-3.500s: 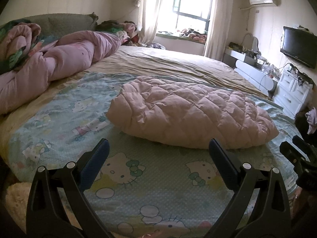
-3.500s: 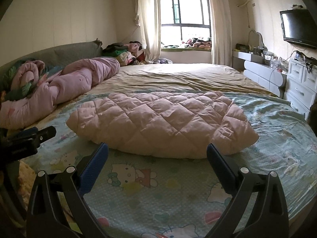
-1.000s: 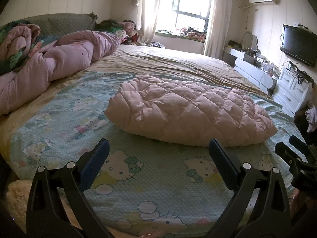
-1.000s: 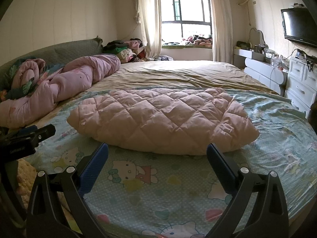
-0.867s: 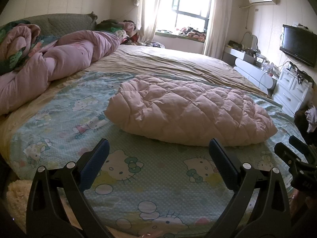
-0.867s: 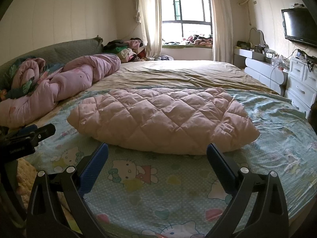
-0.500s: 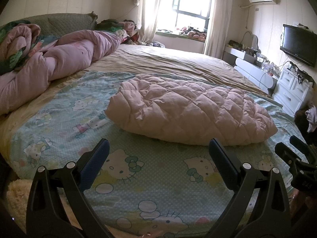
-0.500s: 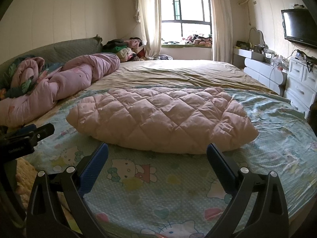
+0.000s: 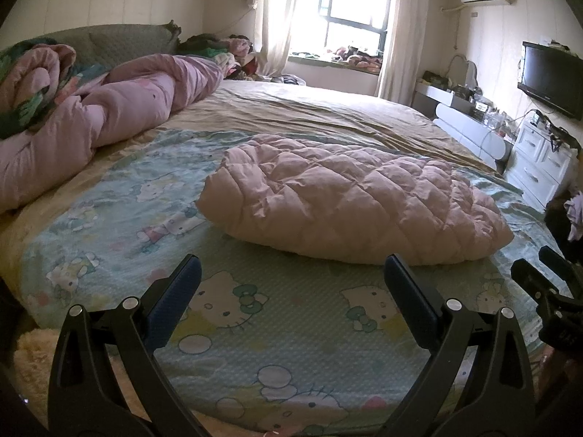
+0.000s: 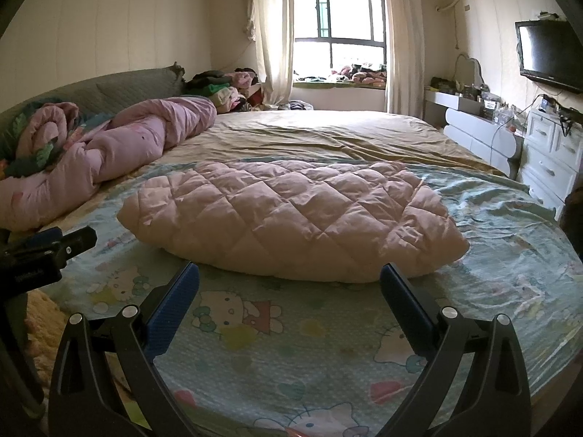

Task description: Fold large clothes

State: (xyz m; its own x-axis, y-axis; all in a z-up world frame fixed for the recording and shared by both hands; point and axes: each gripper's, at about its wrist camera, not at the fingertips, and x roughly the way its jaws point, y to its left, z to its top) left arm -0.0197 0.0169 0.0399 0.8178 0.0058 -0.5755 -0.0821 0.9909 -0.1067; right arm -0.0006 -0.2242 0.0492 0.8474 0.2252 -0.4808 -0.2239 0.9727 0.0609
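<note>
A pink quilted jacket (image 9: 349, 204) (image 10: 291, 218) lies folded into a puffy oblong bundle on the cartoon-cat bed sheet (image 9: 298, 313) (image 10: 298, 335). My left gripper (image 9: 293, 273) hovers open just short of the bundle's near edge, nothing between its blue-padded fingers. My right gripper (image 10: 289, 278) is open too, empty, and faces the bundle's near edge from a little further right. Each gripper shows at the rim of the other's view: the right gripper (image 9: 546, 284), the left gripper (image 10: 47, 244).
A rolled pink duvet (image 9: 91, 123) (image 10: 109, 149) lies along the left by a grey headboard (image 10: 127, 87). A tan sheet (image 10: 320, 134) covers the far bed. White drawers (image 10: 550, 153), a TV (image 10: 550, 54) and a cluttered window sill (image 10: 342, 73) stand at right and back.
Both views have shifted only slightly. The jacket bundle keeps its shape and place, and both grippers stay open and empty.
</note>
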